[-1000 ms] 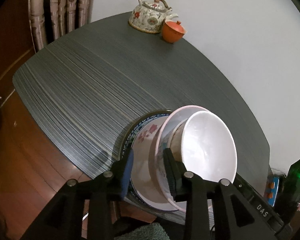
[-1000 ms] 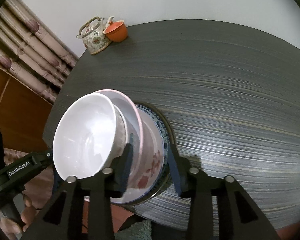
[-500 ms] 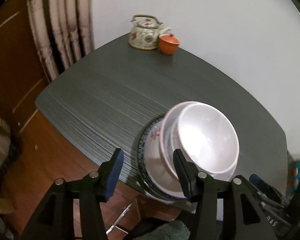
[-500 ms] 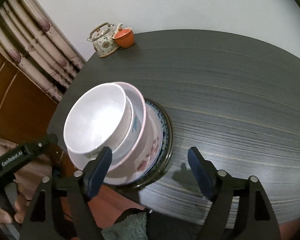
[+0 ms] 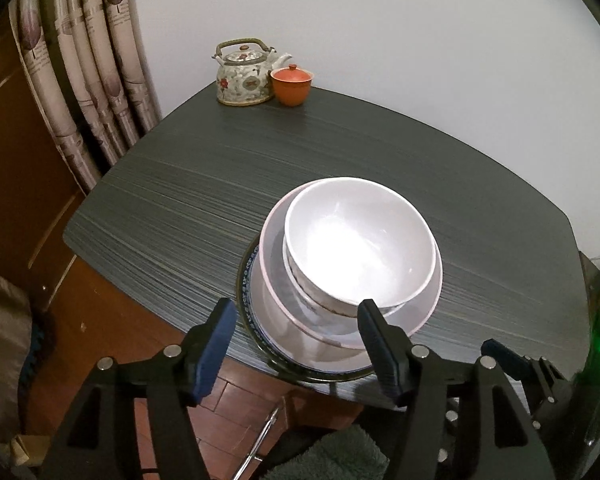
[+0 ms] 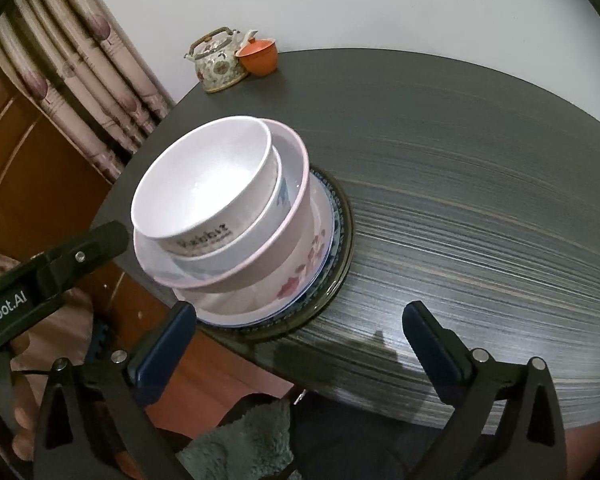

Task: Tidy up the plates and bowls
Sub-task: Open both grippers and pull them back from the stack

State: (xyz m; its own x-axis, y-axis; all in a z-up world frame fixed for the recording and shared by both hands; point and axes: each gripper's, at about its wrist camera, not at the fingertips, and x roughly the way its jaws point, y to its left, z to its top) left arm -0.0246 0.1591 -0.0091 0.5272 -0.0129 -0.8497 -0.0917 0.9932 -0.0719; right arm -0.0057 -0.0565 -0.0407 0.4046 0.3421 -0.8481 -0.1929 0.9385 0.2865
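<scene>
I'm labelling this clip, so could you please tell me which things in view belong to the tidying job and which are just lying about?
Job:
white bowl
pink-rimmed bowl
floral plate
dark-rimmed plate

Lying about:
teapot
orange lidded cup
curtain

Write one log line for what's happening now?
left tool: open, empty | right tool: open, empty | white bowl: tops nested stack on dark striped table

A tall stack of nested white and pink bowls on flowered plates (image 6: 236, 240) stands at the near edge of the dark striped tabletop (image 6: 480, 200), centre-left of the right wrist frame. Bare tabletop spreads to the right and behind it. A flowered ceramic teapot (image 6: 219, 65) and a lidded orange cup (image 6: 259, 55) block the far corner, upper centre.
</scene>
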